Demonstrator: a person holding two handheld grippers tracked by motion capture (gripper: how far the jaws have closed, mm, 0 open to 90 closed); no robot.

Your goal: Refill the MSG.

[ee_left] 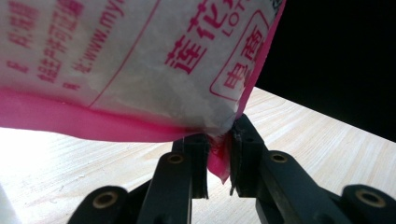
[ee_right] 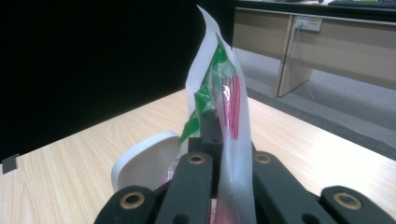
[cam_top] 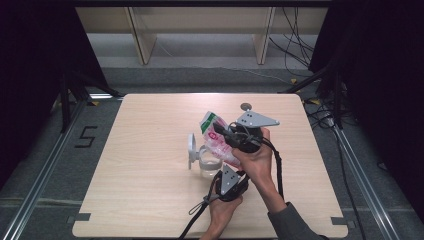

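A pink, white and green plastic pouch point(cam_top: 216, 136) hangs tilted over the table, held at both ends. My right gripper point(cam_top: 223, 133) is shut on its upper part, with the film point(ee_right: 223, 88) pinched between the jaws. My left gripper point(cam_top: 224, 169) is shut on the pouch's lower pink corner point(ee_left: 217, 156); the printed pouch point(ee_left: 140, 60) spreads above its jaws. Under the pouch stands a clear container point(cam_top: 208, 167) with a white lid point(cam_top: 192, 150) raised on edge at its left. The same lid point(ee_right: 144, 164) shows low beside the right jaws.
The light wooden table point(cam_top: 145, 170) carries only the container. Beyond its far edge stand wooden desk legs point(cam_top: 142, 40) and loose cables point(cam_top: 295, 45) on the floor. Dark curtains close both sides.
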